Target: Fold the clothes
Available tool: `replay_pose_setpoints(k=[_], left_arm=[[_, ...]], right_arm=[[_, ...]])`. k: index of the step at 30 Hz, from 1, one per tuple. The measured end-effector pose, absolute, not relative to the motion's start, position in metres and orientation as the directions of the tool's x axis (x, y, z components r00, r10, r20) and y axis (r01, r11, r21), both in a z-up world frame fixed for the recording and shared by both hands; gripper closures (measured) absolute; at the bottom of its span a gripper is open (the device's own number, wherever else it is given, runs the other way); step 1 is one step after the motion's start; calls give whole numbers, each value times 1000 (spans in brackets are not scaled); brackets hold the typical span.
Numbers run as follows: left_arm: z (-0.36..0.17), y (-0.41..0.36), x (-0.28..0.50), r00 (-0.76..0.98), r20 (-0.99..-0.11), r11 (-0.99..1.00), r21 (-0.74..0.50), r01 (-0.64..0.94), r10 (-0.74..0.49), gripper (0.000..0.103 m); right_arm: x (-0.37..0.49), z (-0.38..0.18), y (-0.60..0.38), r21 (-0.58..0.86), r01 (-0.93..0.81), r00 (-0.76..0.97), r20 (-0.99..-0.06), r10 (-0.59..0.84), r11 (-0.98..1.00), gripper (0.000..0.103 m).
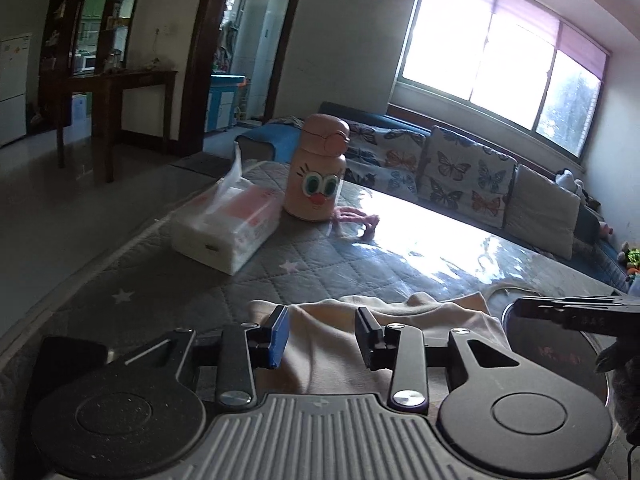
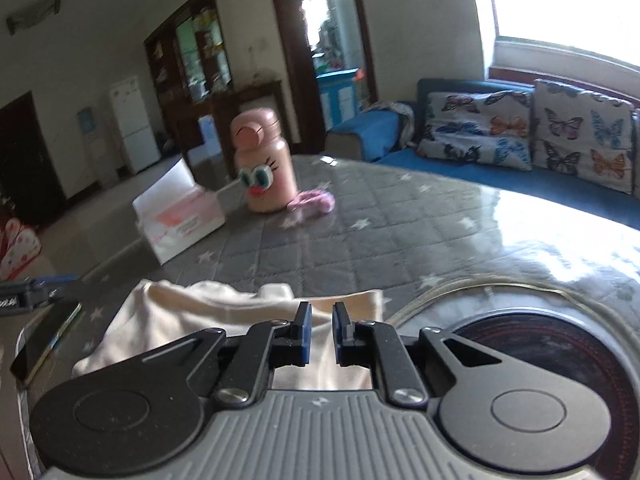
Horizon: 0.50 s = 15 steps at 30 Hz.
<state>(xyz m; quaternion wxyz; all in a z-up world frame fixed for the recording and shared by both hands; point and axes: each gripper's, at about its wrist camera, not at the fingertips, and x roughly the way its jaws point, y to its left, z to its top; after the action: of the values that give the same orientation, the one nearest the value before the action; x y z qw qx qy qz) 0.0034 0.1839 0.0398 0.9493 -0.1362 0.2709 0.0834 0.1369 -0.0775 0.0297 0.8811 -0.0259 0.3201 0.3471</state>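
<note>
The left gripper (image 1: 322,336) has its fingers apart over the cream garment (image 1: 332,344), nothing pinched between them. The right gripper (image 2: 322,334) shows its fingers nearly together, a narrow gap left, and cloth beneath them rather than clamped — as far as the right wrist view shows.

The step in hand looks like taking a fresh hold for the next fold. To do it well, each gripper should settle on a single clean edge or corner of the cloth, not on a bunched ridge, and both should bite the same layer so the fold comes over flat. The fabric looks thin and limp, so a shallow bite may slip.

The garment is pale cream, soft, already doubled into a rough oblong with a rumpled far edge. It lies at the bottom centre of both views, on the grey quilted, star-printed table (image 1: 320,264) under a glossy clear cover. A round dark disc (image 2: 540,344) sits just beside it at lower right; a phone (image 2: 46,344) lies at lower left in the right wrist view.
</note>
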Motion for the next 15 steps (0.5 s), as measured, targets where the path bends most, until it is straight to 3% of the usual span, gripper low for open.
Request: replay_pose_setpoints(k=[1, 4, 15], left_arm=[[38, 182, 9, 837, -542, 951, -213, -224, 76, 64], [31, 178, 27, 824, -564, 954, -210, -216, 62, 64], [-1, 170, 81, 766, -638, 972, -121, -203, 81, 62]], right_arm=[[138, 27, -72, 179, -641, 537, -590, 603, 747, 90], [142, 21, -53, 184, -671, 498, -606, 620, 719, 74], [163, -4, -1, 171, -711, 441, -646, 623, 682, 71]])
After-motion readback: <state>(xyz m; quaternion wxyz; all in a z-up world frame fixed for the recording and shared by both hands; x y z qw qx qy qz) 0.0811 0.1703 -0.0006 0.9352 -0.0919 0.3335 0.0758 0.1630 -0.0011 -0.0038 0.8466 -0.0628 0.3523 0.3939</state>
